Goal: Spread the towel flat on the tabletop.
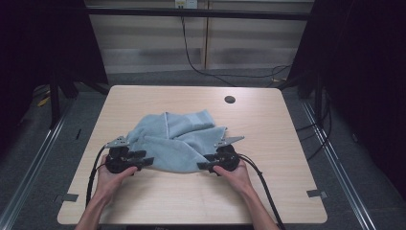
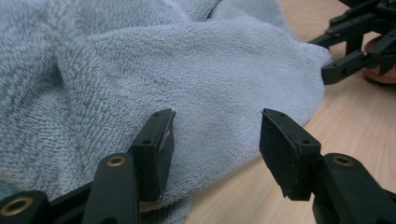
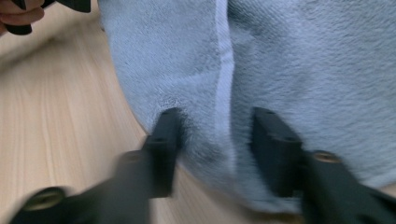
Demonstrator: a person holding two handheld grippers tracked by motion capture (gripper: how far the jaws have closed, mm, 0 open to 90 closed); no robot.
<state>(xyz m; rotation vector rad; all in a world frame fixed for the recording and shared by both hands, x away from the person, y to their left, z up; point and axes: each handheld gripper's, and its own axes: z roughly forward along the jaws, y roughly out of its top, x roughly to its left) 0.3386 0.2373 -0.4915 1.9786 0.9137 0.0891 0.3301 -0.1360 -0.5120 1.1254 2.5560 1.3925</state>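
Note:
A crumpled light blue towel [image 1: 174, 136] lies in the middle of the wooden table [image 1: 268, 129]. My left gripper [image 1: 146, 160] rests at the towel's near left edge. In the left gripper view the towel [image 2: 187, 70] lies under and between the jaws of this gripper [image 2: 215, 140], which stand open. My right gripper [image 1: 205, 166] sits at the towel's near right edge. In the right gripper view my right gripper [image 3: 215, 135] is open, with the towel's hem [image 3: 224, 70] running between its jaws. The right gripper's fingers [image 2: 345, 65] also show at the far right of the left gripper view.
A round cable hole [image 1: 230, 99] sits near the table's far edge. Bare tabletop lies on all sides of the towel. Dark curtains hang left and right, and cables trail on the floor behind the table.

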